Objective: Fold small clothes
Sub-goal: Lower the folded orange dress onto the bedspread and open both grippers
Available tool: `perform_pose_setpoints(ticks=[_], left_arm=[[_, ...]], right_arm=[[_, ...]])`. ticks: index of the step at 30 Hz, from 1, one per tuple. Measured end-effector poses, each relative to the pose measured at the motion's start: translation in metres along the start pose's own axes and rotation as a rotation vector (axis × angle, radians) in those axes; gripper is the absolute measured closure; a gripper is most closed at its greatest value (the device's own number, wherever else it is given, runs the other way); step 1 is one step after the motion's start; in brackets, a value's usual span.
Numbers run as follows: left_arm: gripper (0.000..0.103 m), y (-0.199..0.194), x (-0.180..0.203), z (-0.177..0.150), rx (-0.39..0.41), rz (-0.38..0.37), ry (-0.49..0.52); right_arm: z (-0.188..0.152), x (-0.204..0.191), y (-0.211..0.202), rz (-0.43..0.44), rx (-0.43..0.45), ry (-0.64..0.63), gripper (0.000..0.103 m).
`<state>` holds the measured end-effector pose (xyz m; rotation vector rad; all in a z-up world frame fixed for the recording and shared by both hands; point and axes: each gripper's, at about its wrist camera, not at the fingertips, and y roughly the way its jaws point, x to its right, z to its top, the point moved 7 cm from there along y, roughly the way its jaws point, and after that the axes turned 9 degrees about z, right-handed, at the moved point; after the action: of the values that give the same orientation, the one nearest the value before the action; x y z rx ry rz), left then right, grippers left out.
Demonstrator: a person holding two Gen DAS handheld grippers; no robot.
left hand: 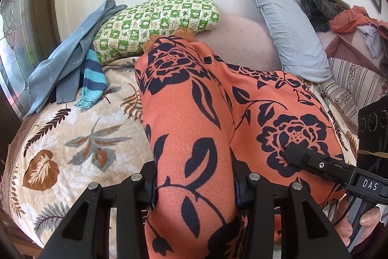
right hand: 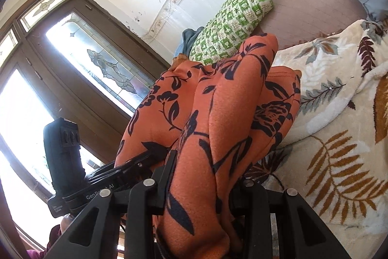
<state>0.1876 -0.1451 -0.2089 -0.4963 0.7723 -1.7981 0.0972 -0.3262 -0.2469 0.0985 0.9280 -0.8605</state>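
Both my left fingers (left hand: 194, 188) and my right fingers (right hand: 201, 188) are clamped on bunched folds of the orange flowered garment (left hand: 194, 113), which stretches ahead over the bed (left hand: 72, 137).

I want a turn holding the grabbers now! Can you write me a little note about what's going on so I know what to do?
Left gripper: jaws shut on the orange flowered garment, near its lower edge.
Right gripper: jaws shut on the same garment, bunched between them.
The garment hangs from both grippers over the leaf-print blanket; its far end reaches toward the green checked pillow.
A blue sweater and a striped blue piece lie by the window, not folded.
Done: garment gripped at two spots and lifted.
Left: lay it flat, fold it, probably then do the blue ones.
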Motion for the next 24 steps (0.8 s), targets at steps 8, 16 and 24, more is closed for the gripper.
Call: perform_pose_setpoints(ticks=[8,16,24], left_arm=[[0.057,0.010,0.000,0.001,-0.012,0.016,0.003],[0.057,0.030,0.003,0.005,-0.013,0.028,0.031],[0.031,0.109,-0.012,-0.055,-0.292,0.179,0.066]], right_arm=[[0.005,0.009,0.014,-0.014,-0.017,0.011,0.069],[0.009,0.027,0.023,-0.024,-0.024,0.058,0.069],[-0.036,0.104,0.065,-0.320,-0.266,0.277,0.049]])
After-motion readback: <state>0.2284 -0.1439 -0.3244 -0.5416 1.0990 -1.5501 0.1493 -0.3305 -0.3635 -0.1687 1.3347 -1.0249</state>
